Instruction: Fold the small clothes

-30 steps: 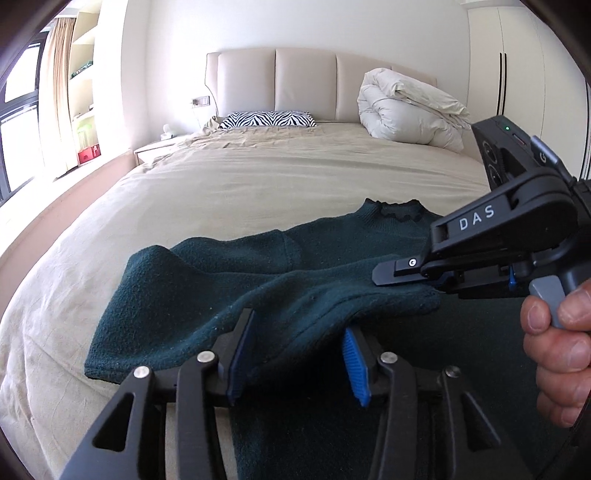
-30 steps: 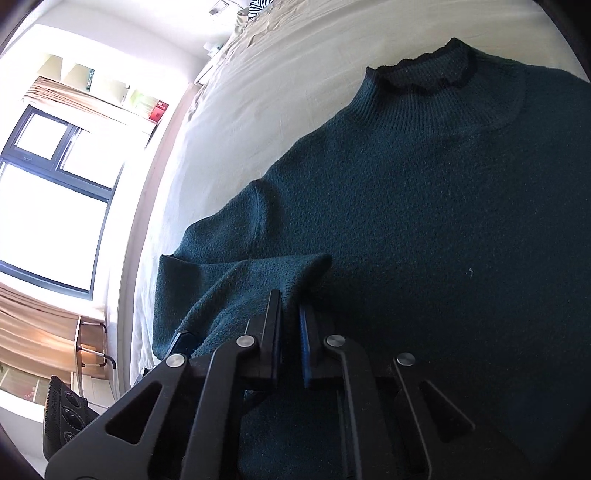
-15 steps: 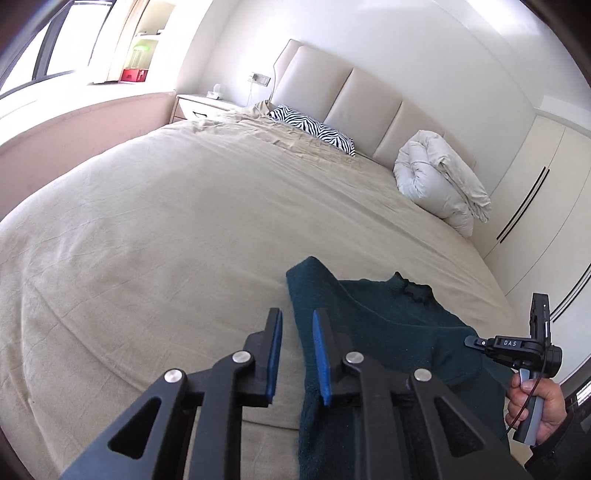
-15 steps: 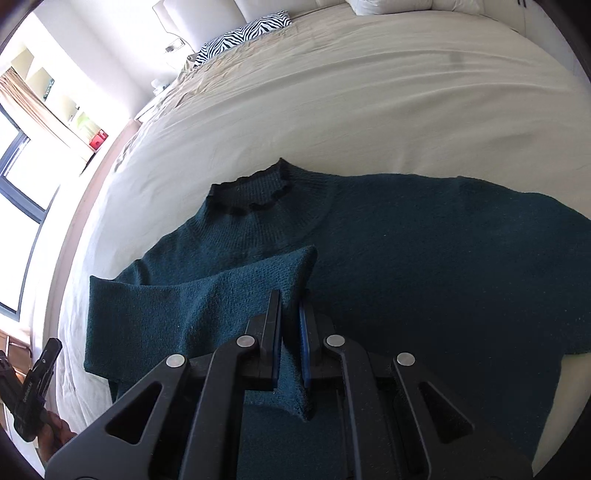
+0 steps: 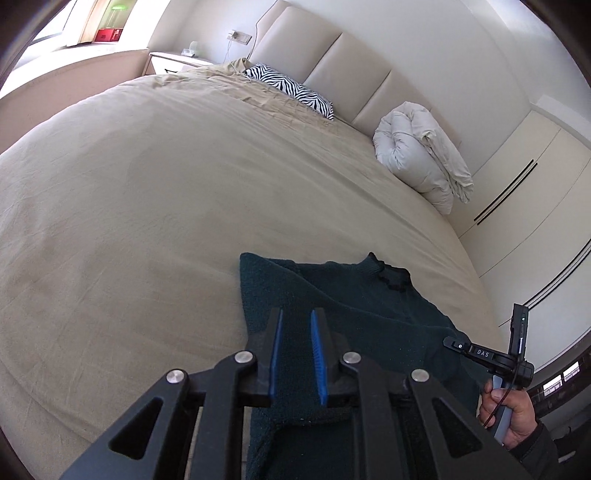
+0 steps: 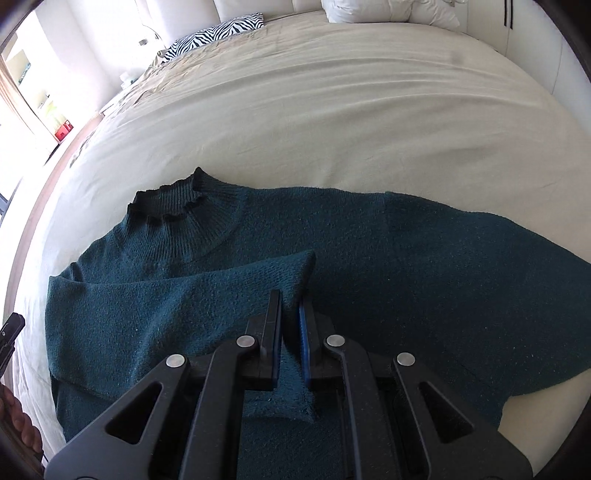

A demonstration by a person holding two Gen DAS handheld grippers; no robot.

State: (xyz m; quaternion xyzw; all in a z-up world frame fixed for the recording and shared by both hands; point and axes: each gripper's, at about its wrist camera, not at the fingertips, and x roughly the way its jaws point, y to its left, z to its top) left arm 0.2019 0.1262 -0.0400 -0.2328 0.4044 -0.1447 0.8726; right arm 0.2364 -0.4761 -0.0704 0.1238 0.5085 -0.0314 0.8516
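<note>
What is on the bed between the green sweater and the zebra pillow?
Nothing. In the right wrist view, only bare beige bedsheet stretches from the sweater's collar up to the zebra pillow. The left wrist view shows the same bare stretch.

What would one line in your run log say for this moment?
step: sleeve fold | right gripper: shut on sleeve cuff, laid across sweater | left gripper: open above sweater | surface: bed
</note>
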